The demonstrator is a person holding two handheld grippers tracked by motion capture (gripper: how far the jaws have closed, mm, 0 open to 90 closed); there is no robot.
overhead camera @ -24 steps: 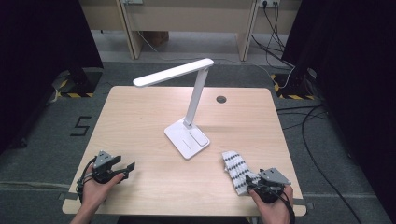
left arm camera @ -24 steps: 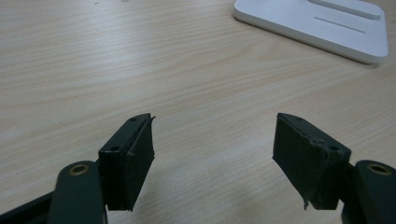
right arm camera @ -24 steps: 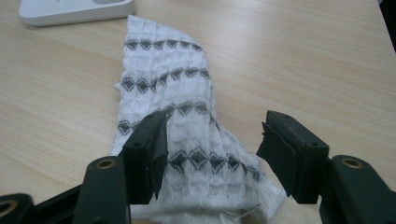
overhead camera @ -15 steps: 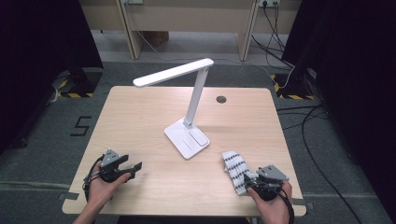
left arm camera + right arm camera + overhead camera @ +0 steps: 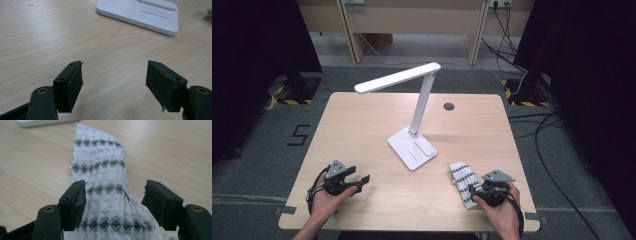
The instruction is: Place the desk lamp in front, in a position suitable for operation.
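A white desk lamp [image 5: 412, 132] stands mid-table, its flat base [image 5: 140, 13] ahead of my left gripper. A folded white cloth with dark diamond stripes [image 5: 463, 181] lies at the front right of the wooden table [image 5: 362, 125]. My left gripper [image 5: 360, 182] hovers at the front left, jaws wide open over bare wood [image 5: 113, 77]. At the front right my right gripper [image 5: 475, 192] sits over the near end of the cloth [image 5: 105, 187]. Its jaws are open, with the cloth lying between and below them and the pads not pressing it.
A small dark round hole [image 5: 449, 106] sits in the tabletop near the back right. Beyond the table are a grey floor with a marked number [image 5: 299, 135], cables [image 5: 532, 125] at the right and wooden furniture legs [image 5: 352, 30] at the back.
My left gripper has moved right and a little forward over the table. The right gripper, cloth and lamp have stayed put.
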